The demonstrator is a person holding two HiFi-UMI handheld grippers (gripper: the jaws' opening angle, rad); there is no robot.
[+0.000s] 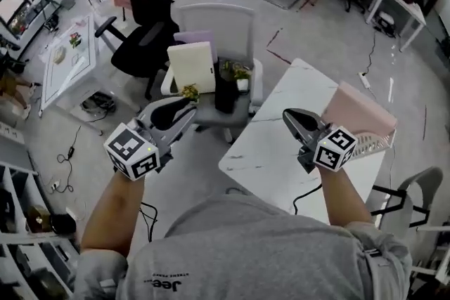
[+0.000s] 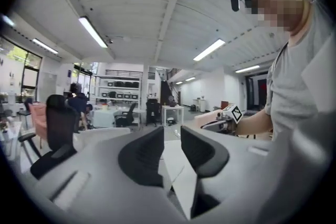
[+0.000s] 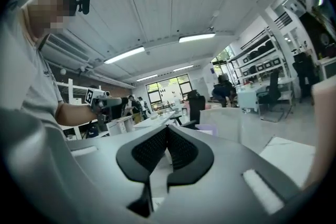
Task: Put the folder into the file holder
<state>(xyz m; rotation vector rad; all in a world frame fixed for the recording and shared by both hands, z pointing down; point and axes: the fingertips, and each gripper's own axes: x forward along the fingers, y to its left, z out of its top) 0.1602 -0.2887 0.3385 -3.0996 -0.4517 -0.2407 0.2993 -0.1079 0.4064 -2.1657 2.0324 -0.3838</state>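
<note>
A cream folder [image 1: 191, 67] stands upright on the seat of a grey office chair [image 1: 214, 17], with a purple folder [image 1: 195, 36] behind it. A pink folder [image 1: 357, 111] leans in a white wire file holder [image 1: 373, 144] at the right edge of the white marble table [image 1: 271, 144]. My left gripper [image 1: 191, 109] [image 2: 172, 136] hovers off the table's left side, near the chair; its jaws stand a narrow gap apart with nothing between them. Over the table, my right gripper [image 1: 287, 114] [image 3: 167, 131] is shut and empty, just left of the wire holder.
A black container [image 1: 226, 91] with small plants stands on the chair seat beside the cream folder. A black office chair [image 1: 144, 17] is further left, and a low white table [image 1: 67, 63] beyond it. Another grey chair [image 1: 422, 200] stands at the lower right.
</note>
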